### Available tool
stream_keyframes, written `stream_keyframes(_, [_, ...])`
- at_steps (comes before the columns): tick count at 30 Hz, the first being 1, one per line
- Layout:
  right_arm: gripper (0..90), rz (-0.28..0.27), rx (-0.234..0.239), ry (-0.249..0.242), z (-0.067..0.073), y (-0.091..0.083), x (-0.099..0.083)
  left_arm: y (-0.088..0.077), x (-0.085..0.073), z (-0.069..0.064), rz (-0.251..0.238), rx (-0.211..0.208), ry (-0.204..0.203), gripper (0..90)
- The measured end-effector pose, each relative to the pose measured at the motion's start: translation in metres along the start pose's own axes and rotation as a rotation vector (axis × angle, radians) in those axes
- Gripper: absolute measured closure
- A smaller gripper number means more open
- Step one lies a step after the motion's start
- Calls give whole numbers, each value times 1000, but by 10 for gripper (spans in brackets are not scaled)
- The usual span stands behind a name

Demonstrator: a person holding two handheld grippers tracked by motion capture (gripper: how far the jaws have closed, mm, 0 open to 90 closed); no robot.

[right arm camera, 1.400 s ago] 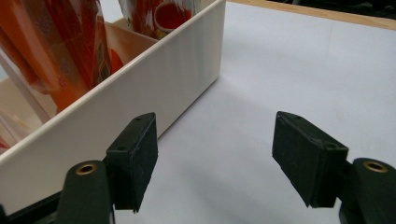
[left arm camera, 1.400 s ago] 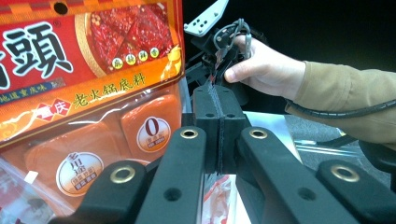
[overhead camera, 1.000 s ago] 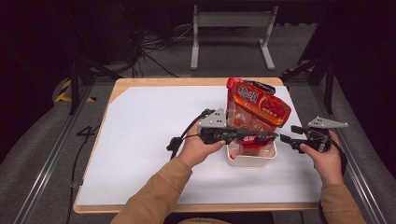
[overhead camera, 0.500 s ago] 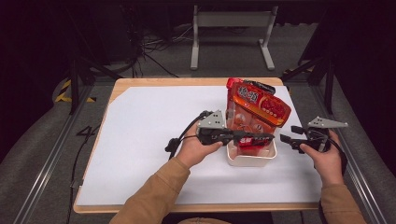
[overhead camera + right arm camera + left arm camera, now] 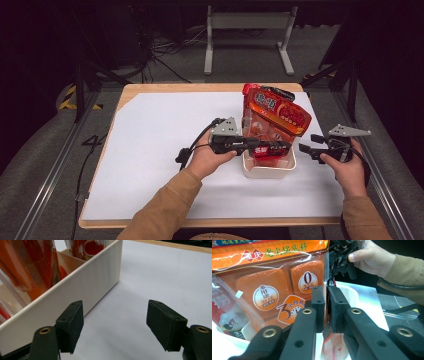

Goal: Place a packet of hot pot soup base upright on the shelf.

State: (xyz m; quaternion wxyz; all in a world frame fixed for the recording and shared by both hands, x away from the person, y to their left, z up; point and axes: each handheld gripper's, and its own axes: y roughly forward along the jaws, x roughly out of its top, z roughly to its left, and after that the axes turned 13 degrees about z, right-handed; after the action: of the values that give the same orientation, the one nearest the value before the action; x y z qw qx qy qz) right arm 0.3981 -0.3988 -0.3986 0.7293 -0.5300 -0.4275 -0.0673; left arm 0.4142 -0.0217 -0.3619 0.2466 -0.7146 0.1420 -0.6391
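1. A person sits at a wooden table [image 5: 150, 90] covered by a white sheet [image 5: 150, 150], with a two-jaw gripper in each hand
2. A white bin [image 5: 270, 167] stands on the sheet toward the right side; orange and red seasoning packets [image 5: 275, 112] stand upright in it and lean out above its rim
3. The left gripper [image 5: 280, 148] reaches in from the left, level, over the bin's near part
4. In the left gripper view, its black pads [image 5: 319, 305] stand nearly together on the clear side seam of an orange packet [image 5: 269, 290]; a thin gap shows between them, the jaws have just been opening, and the seam sits between them without a firm pinch
5. The right gripper [image 5: 306, 146] hangs just beside the bin's right wall, held by the right hand [image 5: 345, 165]
6. In the right gripper view, its pads [image 5: 72, 322] are spread wide with only the white sheet between them; the bin's wall [image 5: 82, 280] lies close to the left pad, not touching
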Motion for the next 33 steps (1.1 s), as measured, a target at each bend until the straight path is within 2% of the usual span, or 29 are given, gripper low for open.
stream_keyframes(3, [300, 3, 1, -4, 1, 0, 0, -1, 0, 0, -17, 8, -4, 646])
stream_keyframes(5, [300, 1, 1, -3, 2, 0, 1, -4, 0, 0, -30, 1, -19, 587])
stream_keyframes(9, [296, -6, 1, -11, 3, -1, 4, -14, 0, -3, -59, 26, -20, 462])
stream_keyframes(10, [296, -8, 3, -17, 4, -1, 7, -16, 0, -4, -64, 32, -24, 405])
stream_keyframes(14, [294, -11, 11, -27, 6, 1, 11, -33, 1, -8, -72, 58, -32, 349])
stream_keyframes(23, [288, -11, 15, -37, 7, 1, 13, -73, -2, -11, -41, 144, -68, 336])
stream_keyframes(28, [286, -12, 17, -38, 8, 0, 13, -97, -10, -11, -43, 180, -87, 296])
stream_keyframes(31, [284, -14, 18, -40, 7, 0, 13, -112, -17, -11, -19, 213, -95, 296])
stream_keyframes(33, [283, -12, 18, -40, 7, 0, 13, -123, -23, -12, -22, 225, -117, 291])
